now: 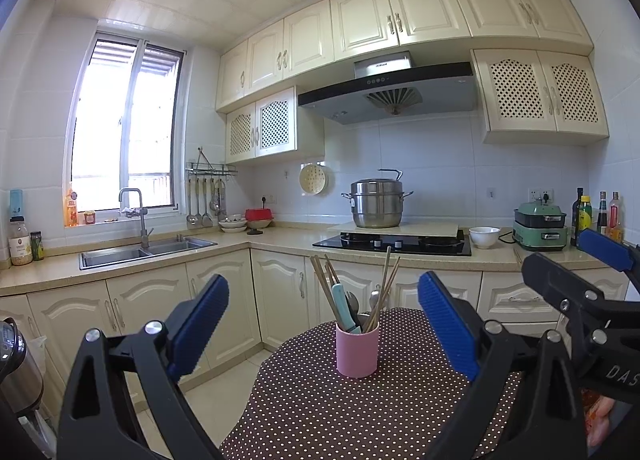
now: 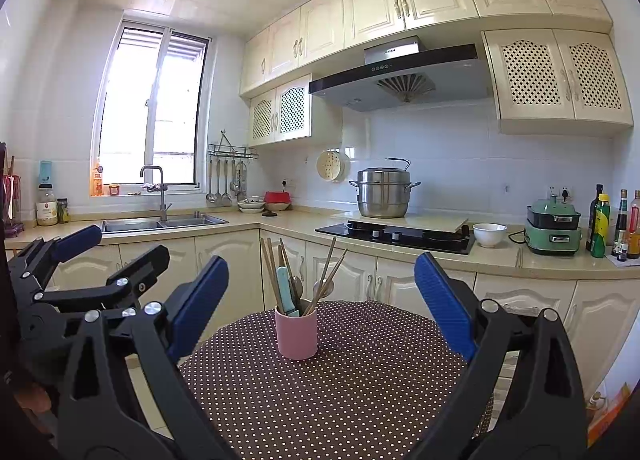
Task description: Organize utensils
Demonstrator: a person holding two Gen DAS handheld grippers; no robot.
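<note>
Both sets of tongs hover wide apart over the polka-dot counter, holding nothing. From the left wrist view, the left tongs frame the pink utensil cup squarely between their blue pads, with the cup standing upright further out along the dotted cloth, clear of both fingers. The right tongs poke in at the right edge of that view, their fingers spread as well, off to the side of the cup and not touching it.

Over to the right wrist view: the right tongs gape open, and the pink utensil cup sits a touch left of centre between the pads, nearer the left finger than the right. The left tongs show at the left edge, fingers parted, well to the side of the cup.

Inside the cup: wooden chopsticks fanning out left and right, a light-blue handled utensil leaning left, and the bowls of two metal spoons poking up above the rim. All of it stands in the cup; nothing lies loose on the cloth.

Behind, the kitchen worktop carries a steel steamer pot on the hob and a white bowl beside it.
</note>
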